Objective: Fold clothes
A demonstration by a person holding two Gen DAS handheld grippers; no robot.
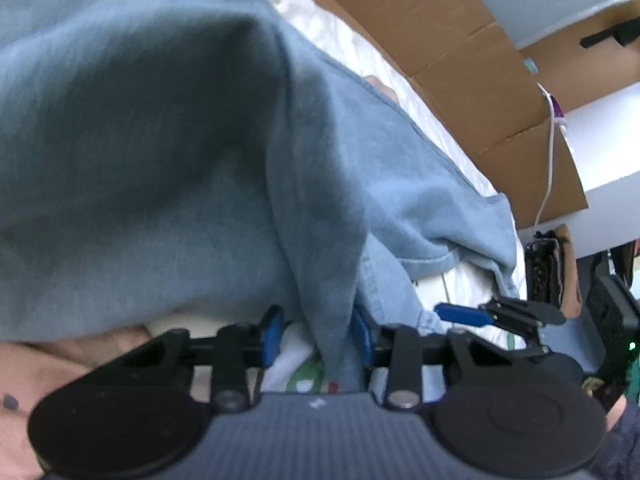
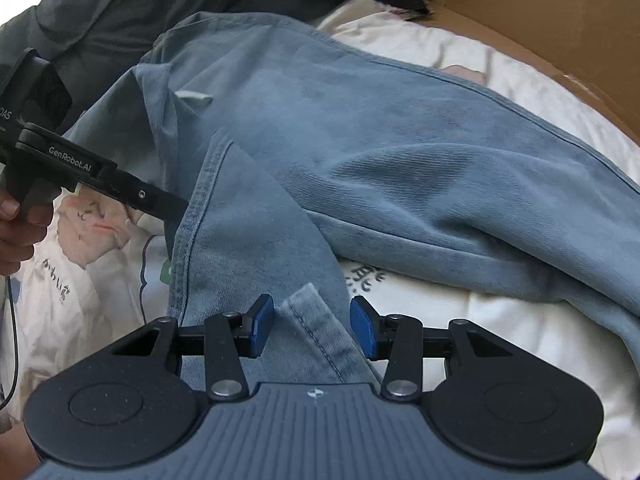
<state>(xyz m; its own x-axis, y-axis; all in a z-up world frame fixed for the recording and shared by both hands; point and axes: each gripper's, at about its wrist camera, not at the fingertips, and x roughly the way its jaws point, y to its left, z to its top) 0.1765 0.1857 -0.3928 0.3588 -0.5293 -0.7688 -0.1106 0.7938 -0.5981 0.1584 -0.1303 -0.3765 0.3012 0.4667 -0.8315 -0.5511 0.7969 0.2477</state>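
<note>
Right gripper (image 2: 312, 328) gapes over the jeans (image 2: 360, 140) hem (nothing pinched); left gripper (image 1: 318, 338) likewise slack; next, clamp and fold.

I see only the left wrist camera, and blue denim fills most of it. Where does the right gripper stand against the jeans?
Observer: The right gripper is over a leg hem of the jeans. The hem lies between its open pads and is not pinched.
Operator: Is other clothing near?
Observer: Yes, a dark grey garment lies beyond the jeans.
Operator: How does my left gripper look from that side?
Observer: The left gripper reaches in from the left. Its black finger disappears behind a stitched edge of the denim.
</note>
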